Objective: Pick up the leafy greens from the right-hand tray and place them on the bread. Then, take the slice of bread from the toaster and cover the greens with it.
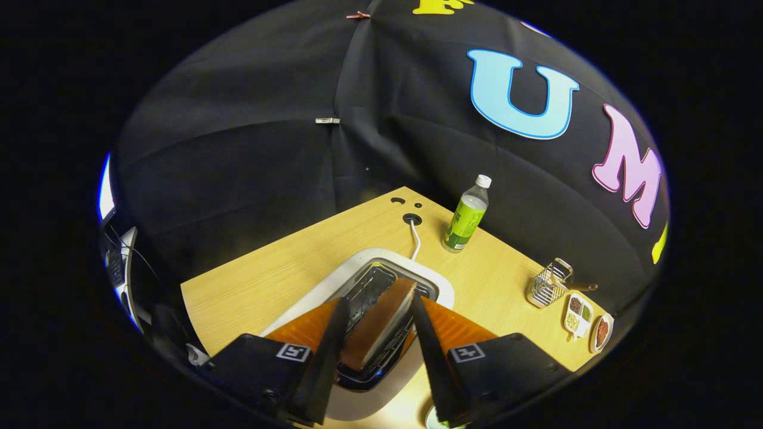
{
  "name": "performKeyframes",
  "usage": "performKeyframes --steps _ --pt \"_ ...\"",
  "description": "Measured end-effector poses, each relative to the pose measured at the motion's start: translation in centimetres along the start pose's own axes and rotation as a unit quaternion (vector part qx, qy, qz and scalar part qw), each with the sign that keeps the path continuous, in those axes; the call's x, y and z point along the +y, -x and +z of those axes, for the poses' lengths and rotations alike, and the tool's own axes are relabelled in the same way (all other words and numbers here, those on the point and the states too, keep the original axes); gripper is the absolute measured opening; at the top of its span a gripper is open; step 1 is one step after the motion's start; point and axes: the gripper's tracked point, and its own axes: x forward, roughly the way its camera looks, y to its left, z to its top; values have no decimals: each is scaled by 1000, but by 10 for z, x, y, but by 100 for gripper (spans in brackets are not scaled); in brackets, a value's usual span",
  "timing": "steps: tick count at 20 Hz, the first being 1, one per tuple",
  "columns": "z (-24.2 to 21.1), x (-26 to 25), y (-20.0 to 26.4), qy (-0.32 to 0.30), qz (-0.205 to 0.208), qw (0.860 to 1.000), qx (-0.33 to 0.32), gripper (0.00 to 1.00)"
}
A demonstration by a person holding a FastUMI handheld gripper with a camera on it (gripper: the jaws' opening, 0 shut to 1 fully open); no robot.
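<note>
My fingers [377,333]: spread to either side of the slice of bread [381,325], which stands between them; I cannot tell whether they touch it.
Bread: upright in the toaster [381,280] slot, top edge proud of it.
Next move, my judgement: close squarely on both faces, then lift straight up so the crust clears the slot.
Cable [415,241]: behind the toaster.
Beyond on the surface [250,286]: bottle [466,217], wire basket [548,286], small dishes [587,322].
</note>
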Motion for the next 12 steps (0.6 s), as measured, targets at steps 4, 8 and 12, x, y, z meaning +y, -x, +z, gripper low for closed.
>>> performKeyframes --steps 4,8,12 --pt "-5 -3 2 5 -16 1000 13 43" --pt "-11 -7 4 -57 -21 997 39 25" --pt "-4 -8 6 -71 -9 996 45 17"
